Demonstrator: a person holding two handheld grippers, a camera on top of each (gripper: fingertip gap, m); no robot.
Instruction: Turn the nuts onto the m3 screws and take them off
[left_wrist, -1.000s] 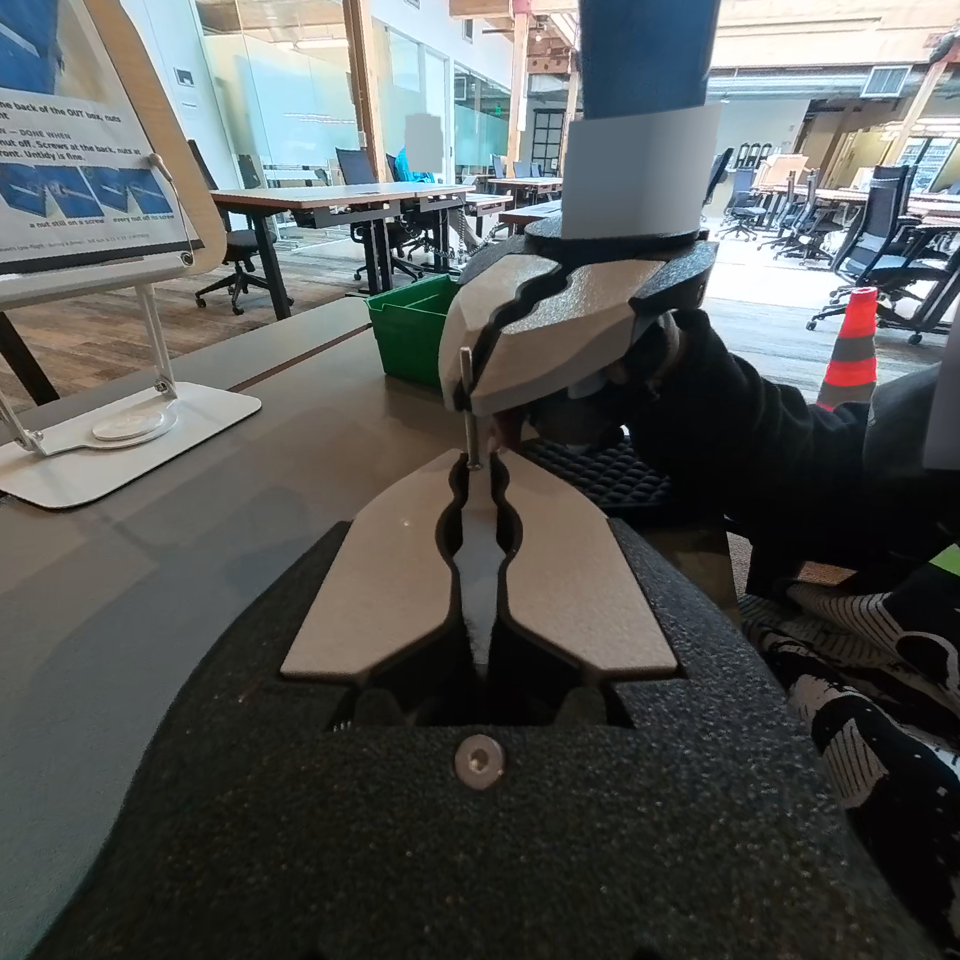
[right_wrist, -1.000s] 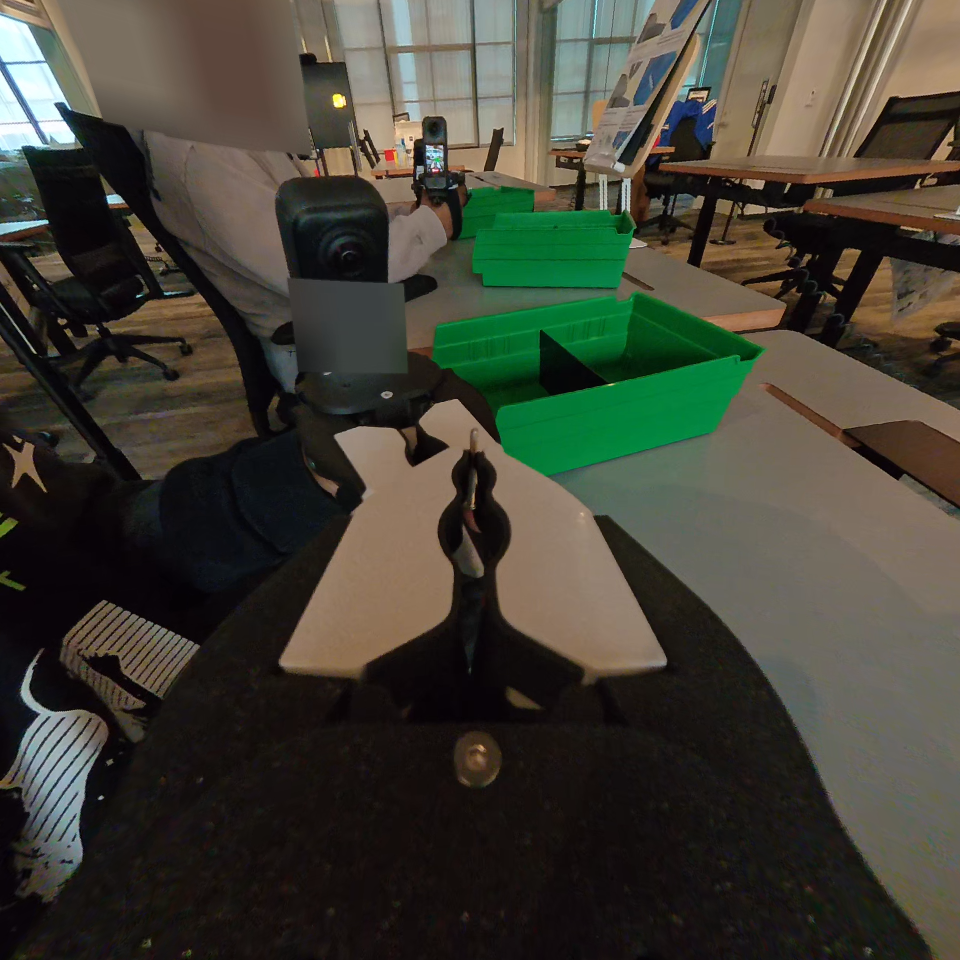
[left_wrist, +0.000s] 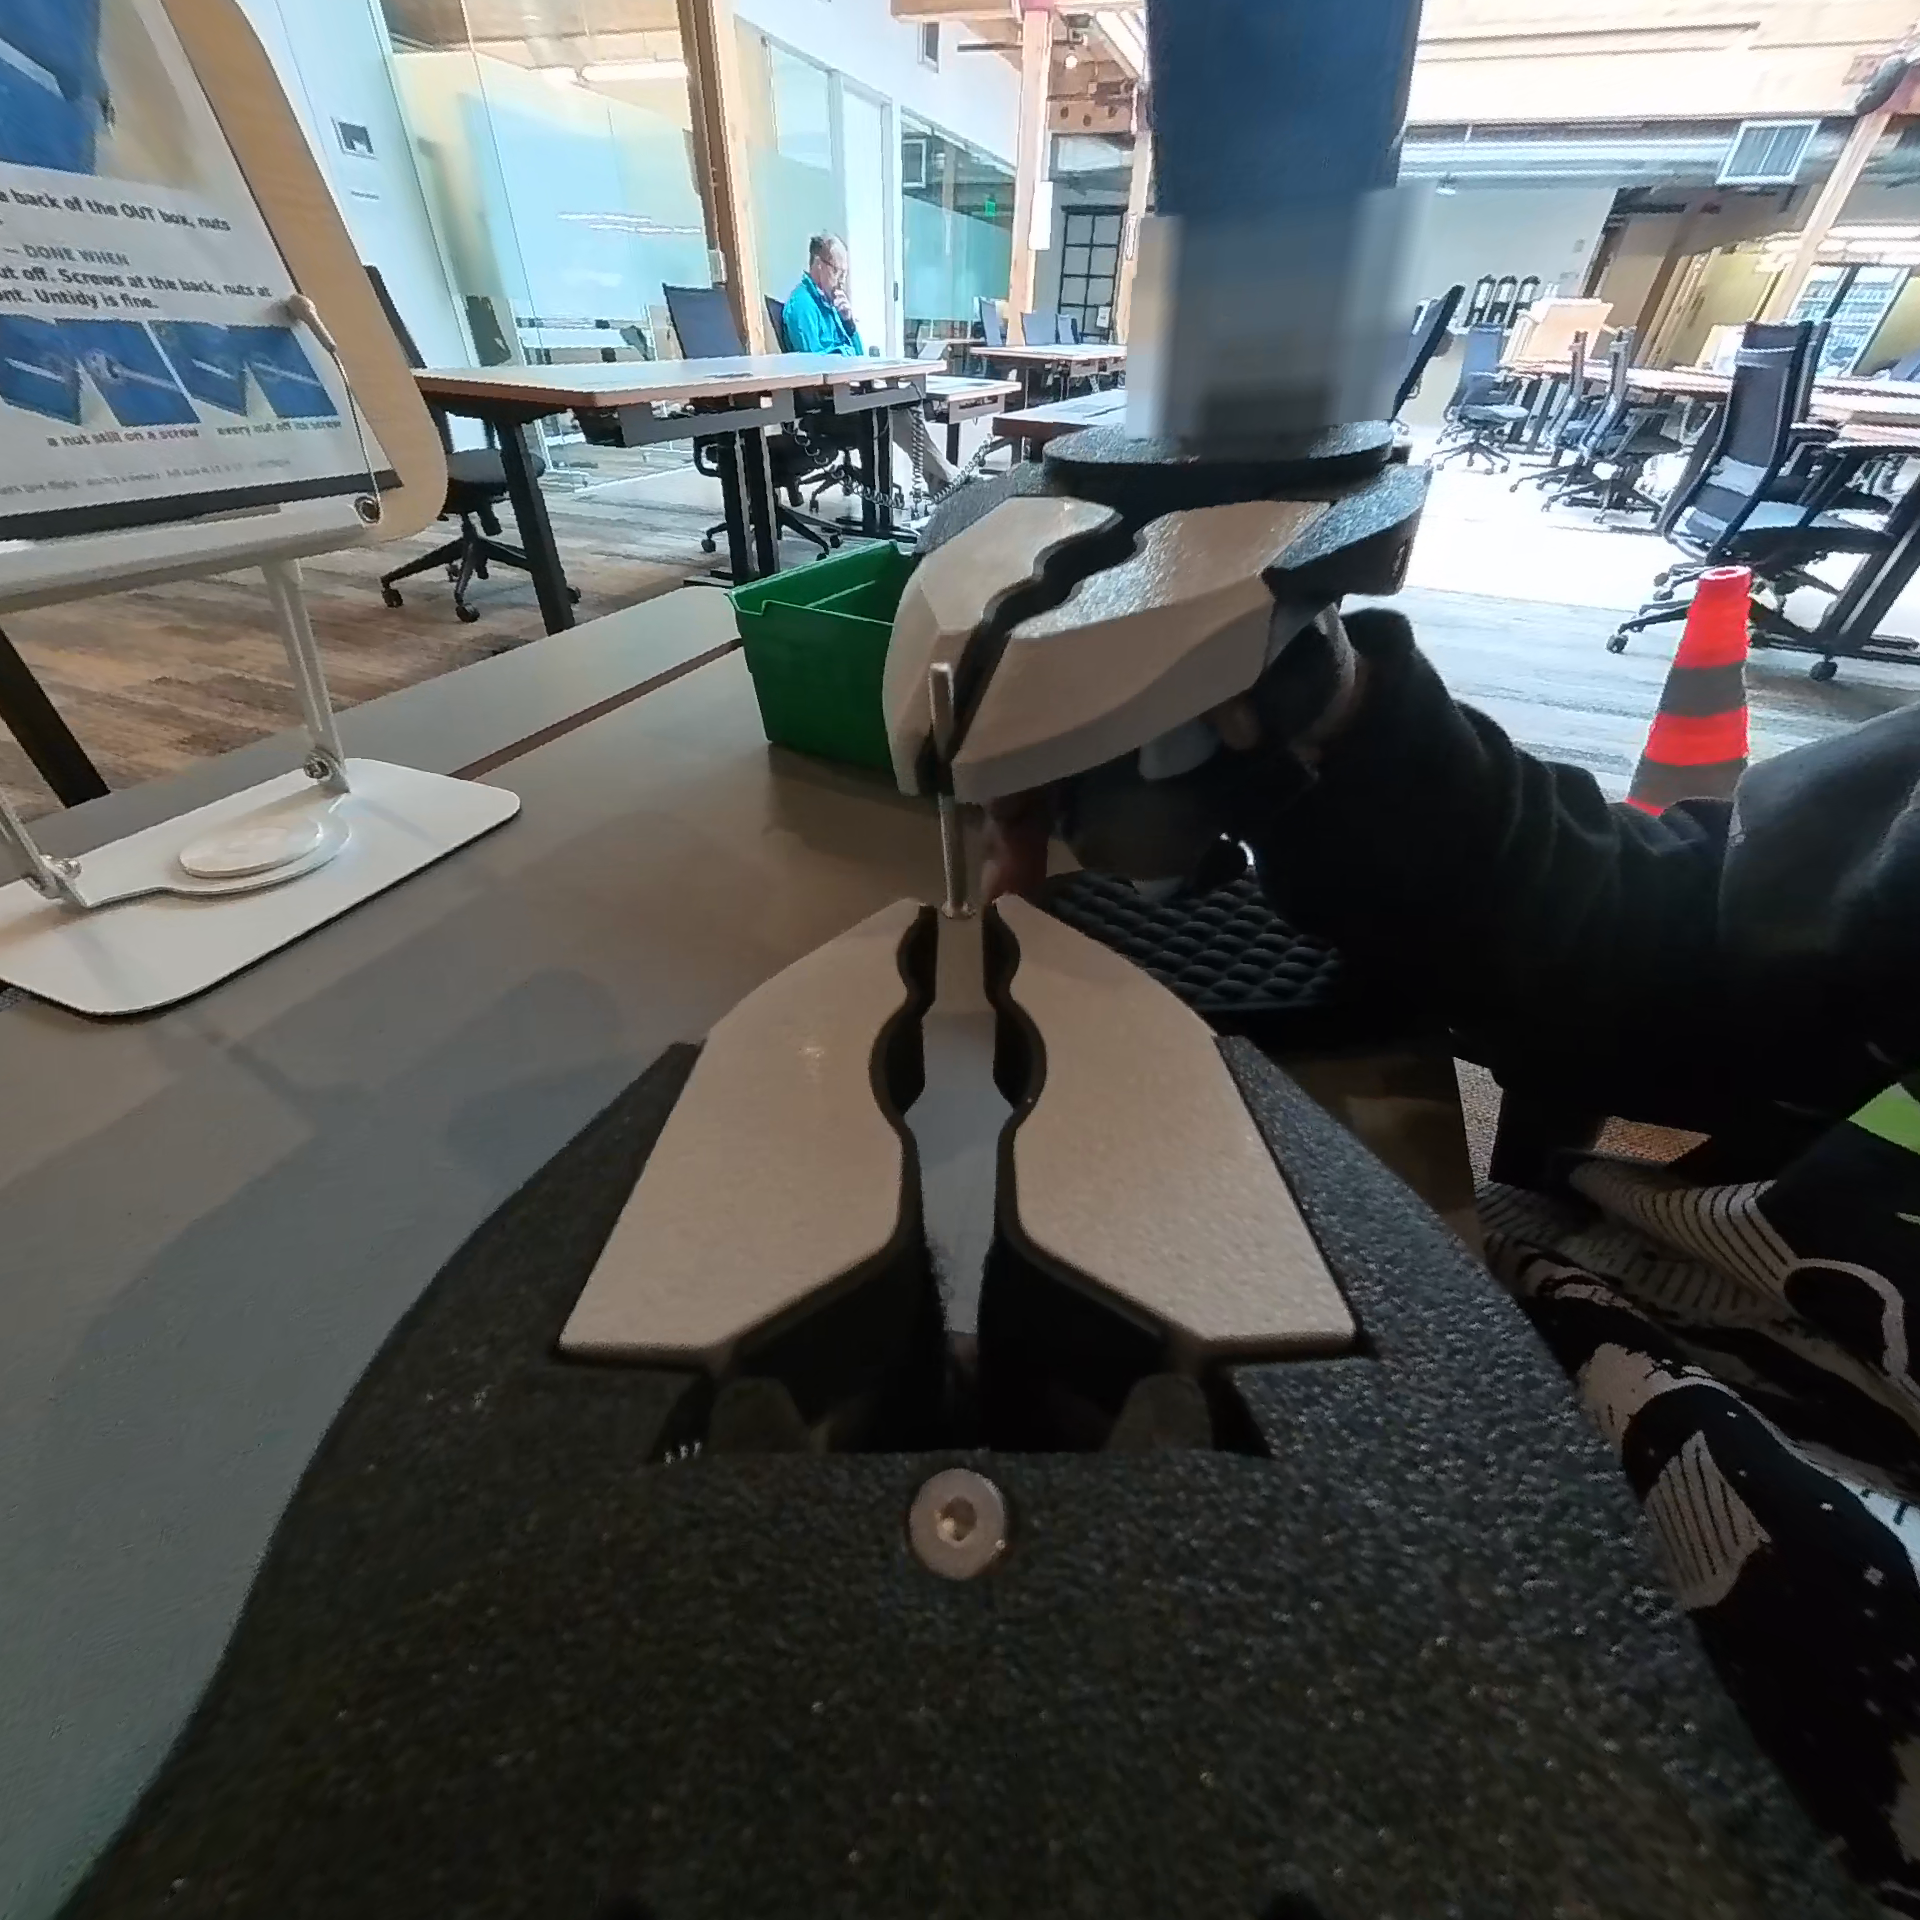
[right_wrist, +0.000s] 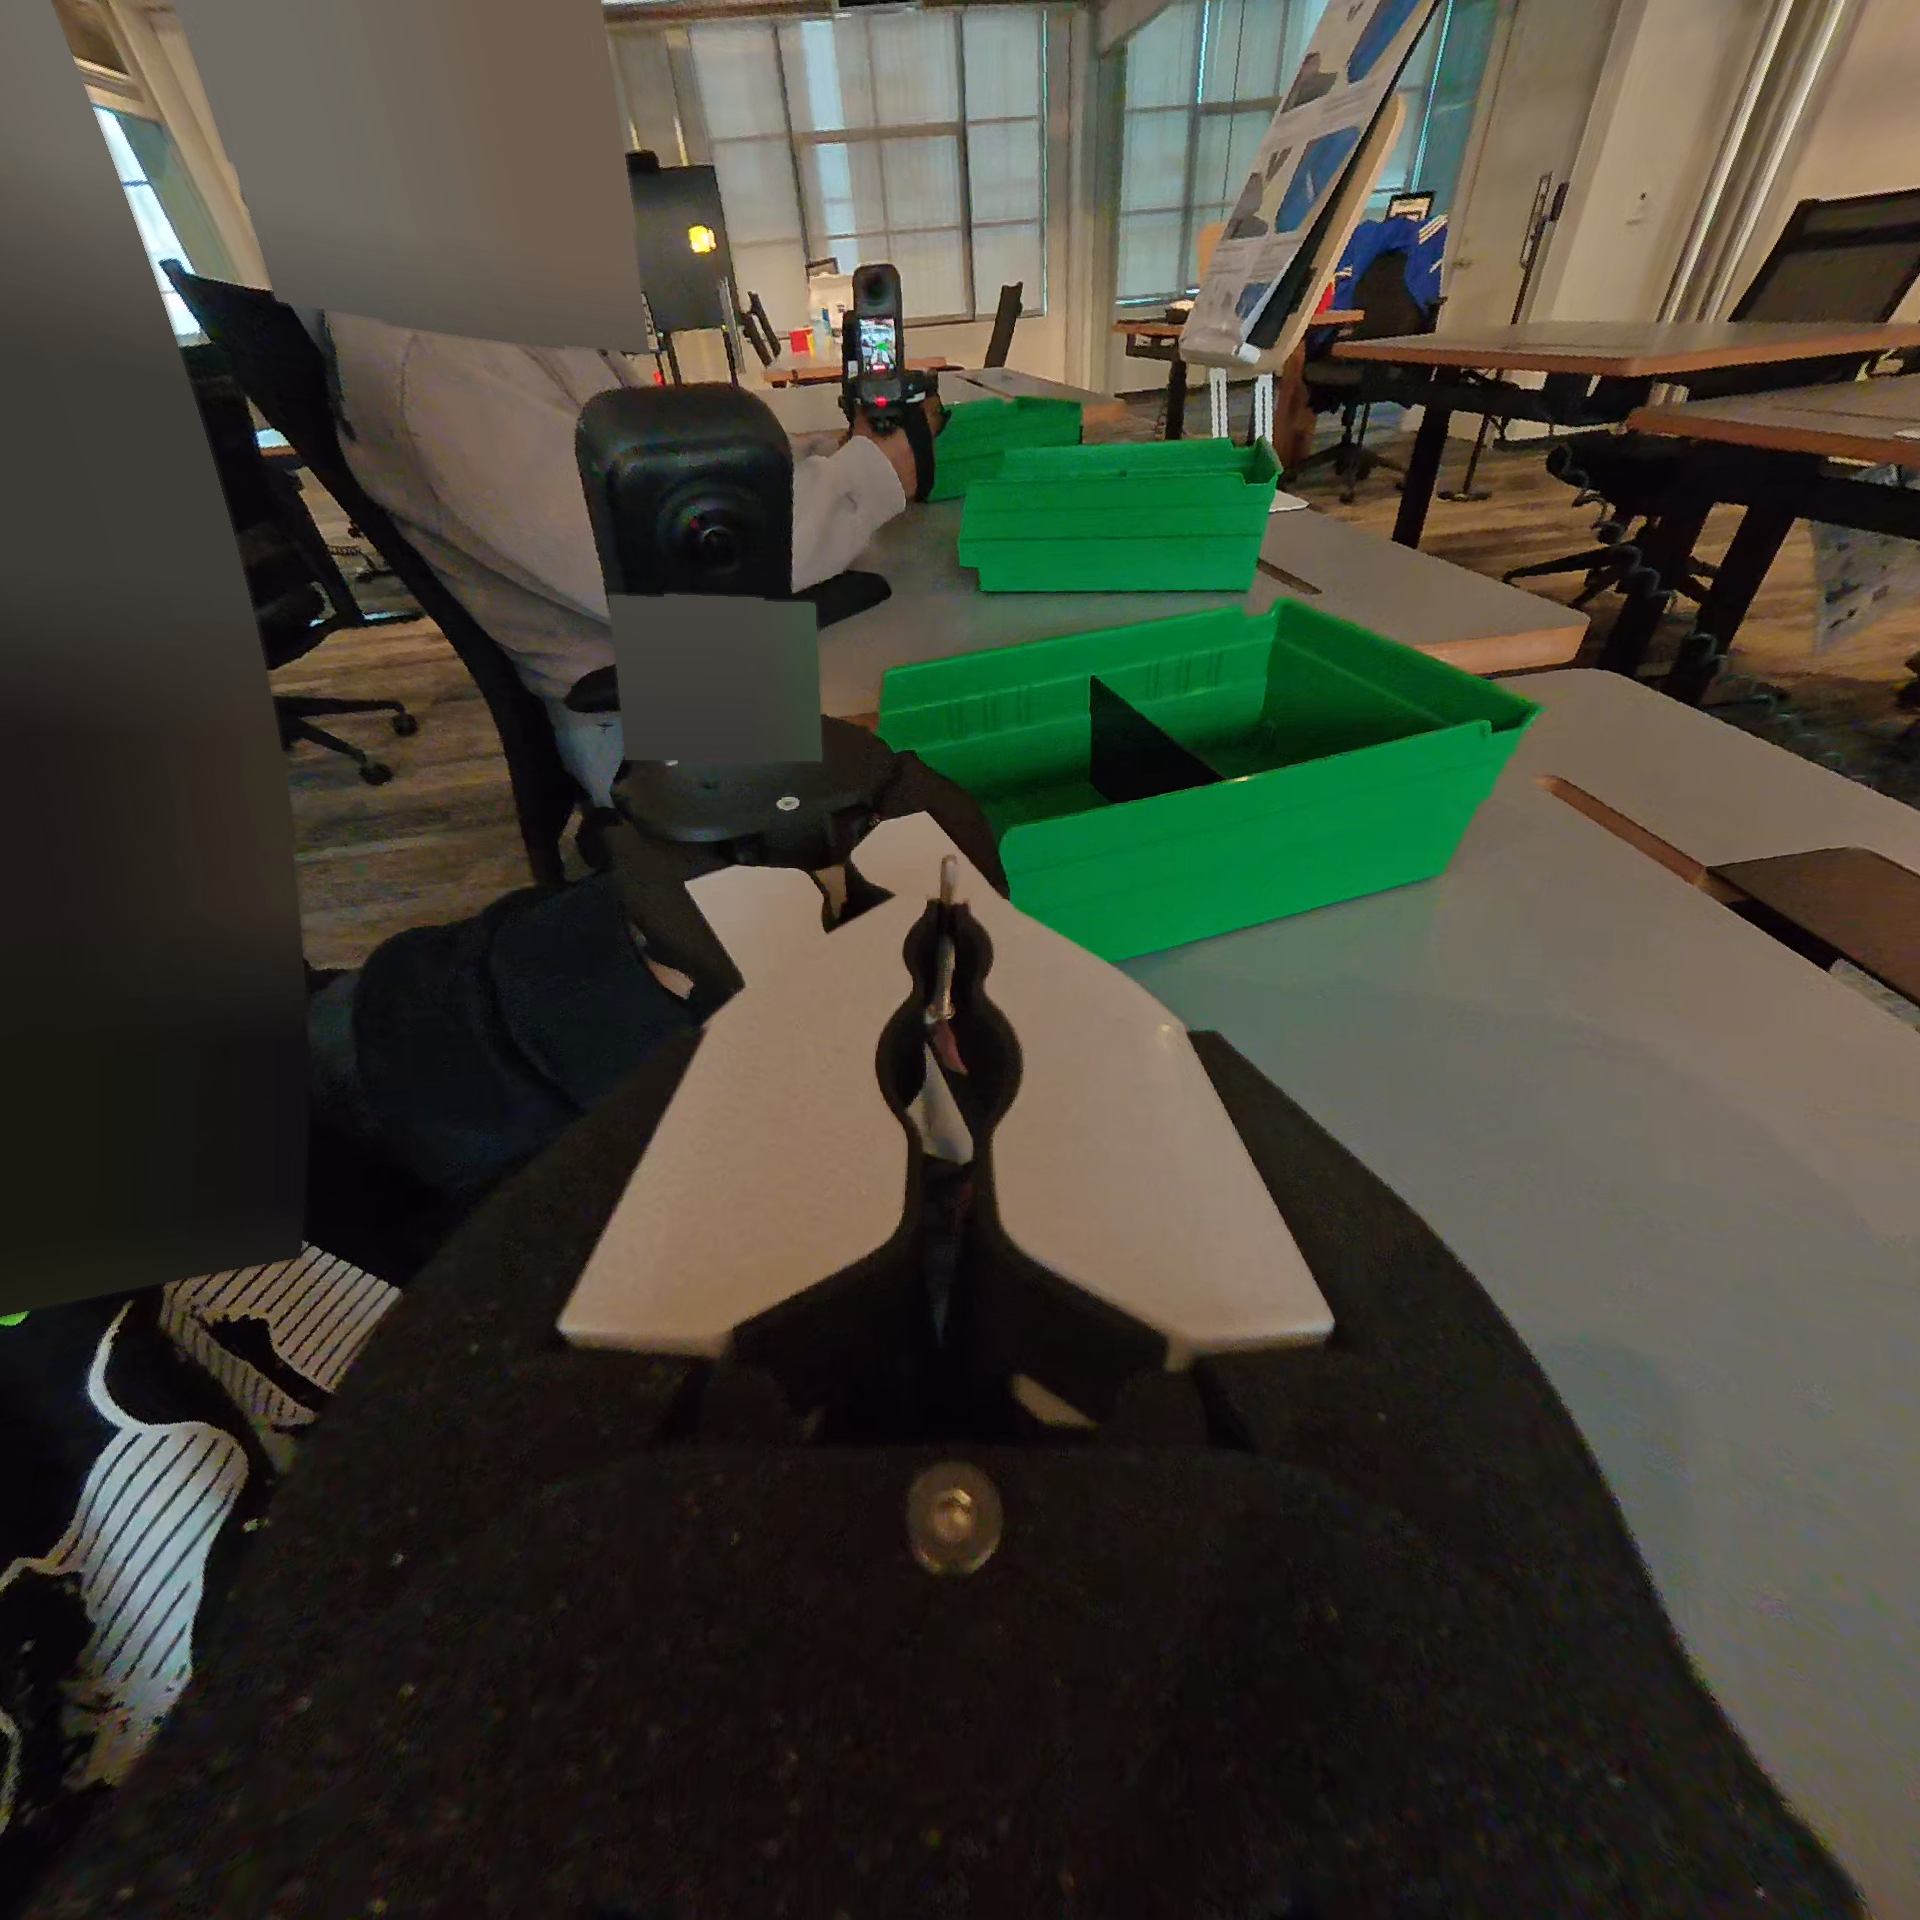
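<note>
My right gripper (left_wrist: 938, 764) is shut on a thin silver screw (left_wrist: 948, 831) and holds it upright above the table. The screw's lower end carries a small wider metal piece (left_wrist: 957, 911); I cannot tell whether it is a nut or the head. That piece sits between the tips of my left gripper (left_wrist: 958, 916), which is open, with a gap on each side of it. In the right wrist view the screw (right_wrist: 948, 878) pokes out past the shut tips of my right gripper (right_wrist: 948, 912). The left gripper's body (right_wrist: 748, 800) is just beyond.
A green divided bin (right_wrist: 1247, 862) stands on the grey table; it also shows in the left wrist view (left_wrist: 821, 675). More green bins (right_wrist: 1122, 530) and a seated person (right_wrist: 468, 468) are farther back. A sign stand (left_wrist: 260, 831), a black mat (left_wrist: 1195, 945) and an orange cone (left_wrist: 1704, 696) are nearby. My hands' fingertips stand some 4 centimetres from each other.
Nothing plain has changed. The right gripper still holds the screw upright and the left fingertips still stand apart at its lower end.
</note>
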